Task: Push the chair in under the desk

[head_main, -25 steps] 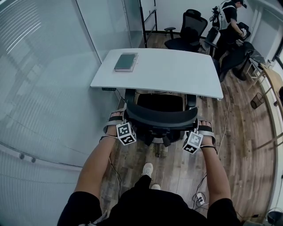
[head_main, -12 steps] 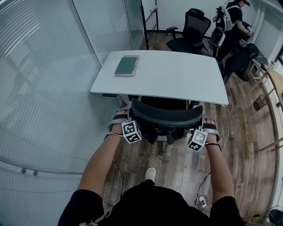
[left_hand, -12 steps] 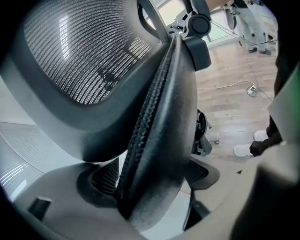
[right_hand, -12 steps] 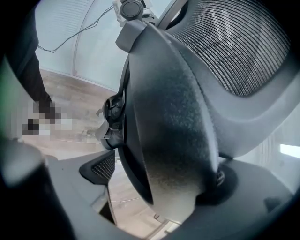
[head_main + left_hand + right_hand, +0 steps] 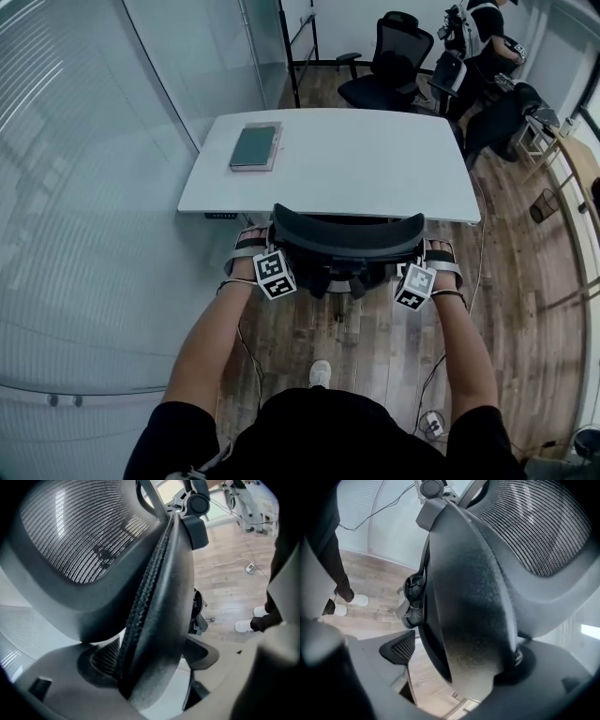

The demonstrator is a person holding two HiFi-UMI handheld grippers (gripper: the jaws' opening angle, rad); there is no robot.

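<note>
In the head view the black mesh chair [image 5: 345, 234] stands at the near edge of the white desk [image 5: 375, 159], its seat hidden beneath the tabletop and its curved backrest close against the edge. My left gripper [image 5: 262, 255] is shut on the backrest's left end and my right gripper [image 5: 427, 262] on its right end. The left gripper view shows the padded backrest rim [image 5: 159, 611] running down between the jaws of the left gripper [image 5: 150, 681]. In the right gripper view the other rim [image 5: 473, 616] is clamped the same way by the right gripper [image 5: 473, 686].
A dark green book [image 5: 254, 146] lies on the desk's far left corner. A glass wall [image 5: 103, 197] runs along the left. Another black chair [image 5: 389, 66] and a person [image 5: 473, 42] are at the back right. Cables and a plug [image 5: 427, 422] lie on the wooden floor.
The chair has rolled forward toward the desk, and its seat, visible before, is now under the tabletop. Both grippers moved forward with the backrest, still clamped on it.
</note>
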